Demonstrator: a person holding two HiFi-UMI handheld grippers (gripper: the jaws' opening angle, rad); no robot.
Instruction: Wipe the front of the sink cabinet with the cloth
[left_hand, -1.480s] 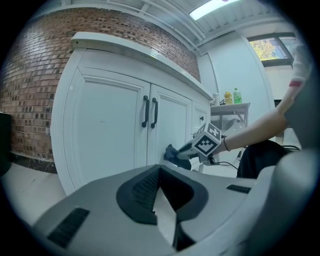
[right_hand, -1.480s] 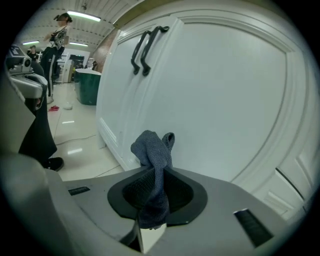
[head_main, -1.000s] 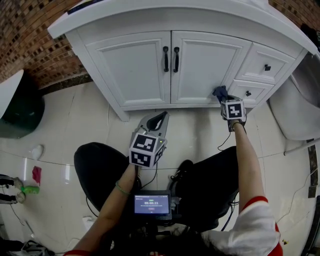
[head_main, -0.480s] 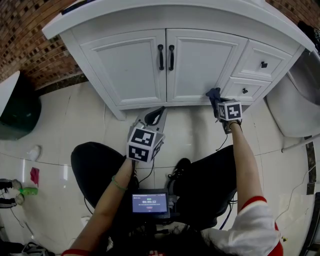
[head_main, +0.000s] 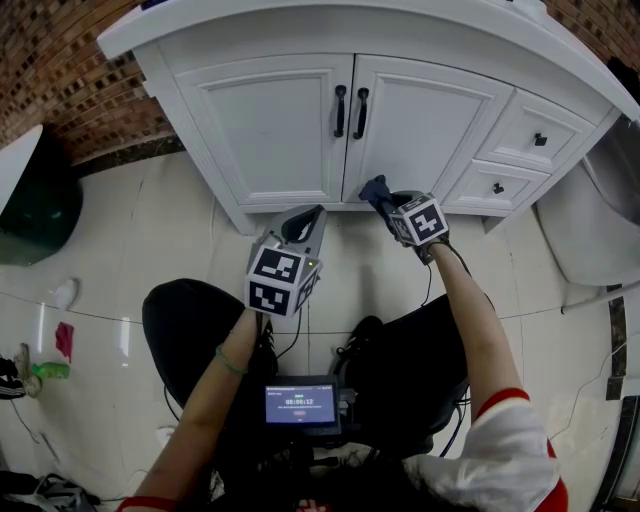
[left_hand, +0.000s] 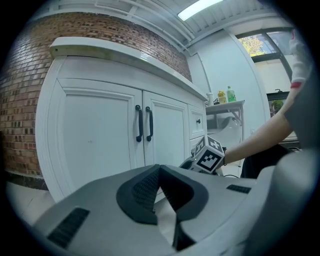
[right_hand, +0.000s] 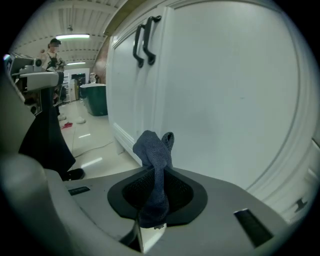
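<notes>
Low on the sink cabinet (head_main: 270, 120), at the foot of its right-hand door (head_main: 425, 120), you are mid-wipe; your right gripper (head_main: 388, 198) pinches the blue cloth (right_hand: 154, 150) between its jaws, the free end close against the panel; next, I judge, press it flat and sweep sideways; your right arm reaches forward, nearly straight; your left gripper (head_main: 303, 225) hangs short of the cabinet, jaws pressed together on nothing.

The cloth (right_hand: 155, 150) disappears at its lower end between the right gripper's (right_hand: 152, 192) closed jaws; left of the sink cabinet (head_main: 270, 130), a dark green tub (head_main: 40, 220) is cut off by the head view's edge.
</notes>
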